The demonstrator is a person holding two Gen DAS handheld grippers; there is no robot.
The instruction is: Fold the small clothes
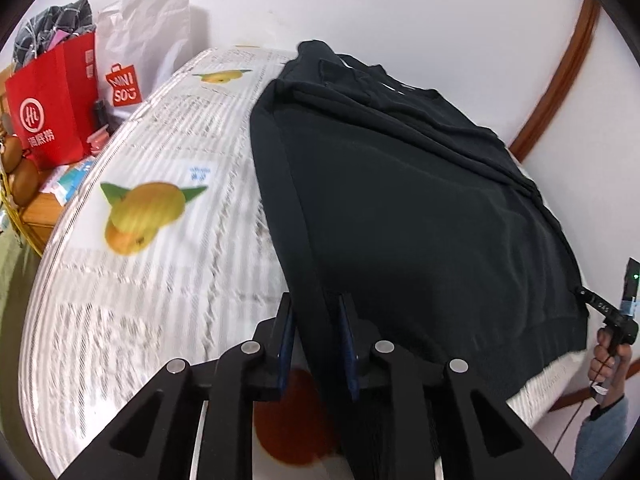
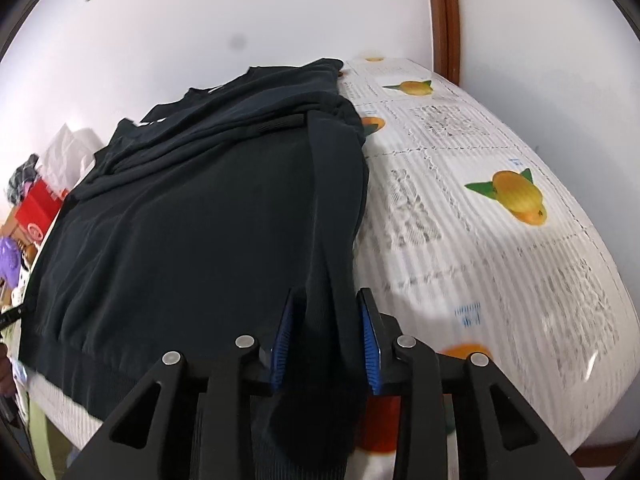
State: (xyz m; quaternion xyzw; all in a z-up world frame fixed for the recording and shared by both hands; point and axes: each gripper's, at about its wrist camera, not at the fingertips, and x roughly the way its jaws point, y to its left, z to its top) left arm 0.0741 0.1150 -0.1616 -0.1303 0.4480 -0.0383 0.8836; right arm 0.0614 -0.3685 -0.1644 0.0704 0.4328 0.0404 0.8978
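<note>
- Lying flat on the bed (image 1: 132,264): black sweatshirt (image 1: 420,216), soft, limp, moderately heavy.
- Left hand-held gripper (image 1: 316,344): pinching a hem corner.
- Right hand-held gripper (image 2: 326,340): fabric between jaws; contact unclear.
- Take hold at hem corners.

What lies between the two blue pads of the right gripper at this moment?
In the right wrist view, a fold of the black sweatshirt runs between the blue pads of the right gripper; nothing else lies there.
</note>
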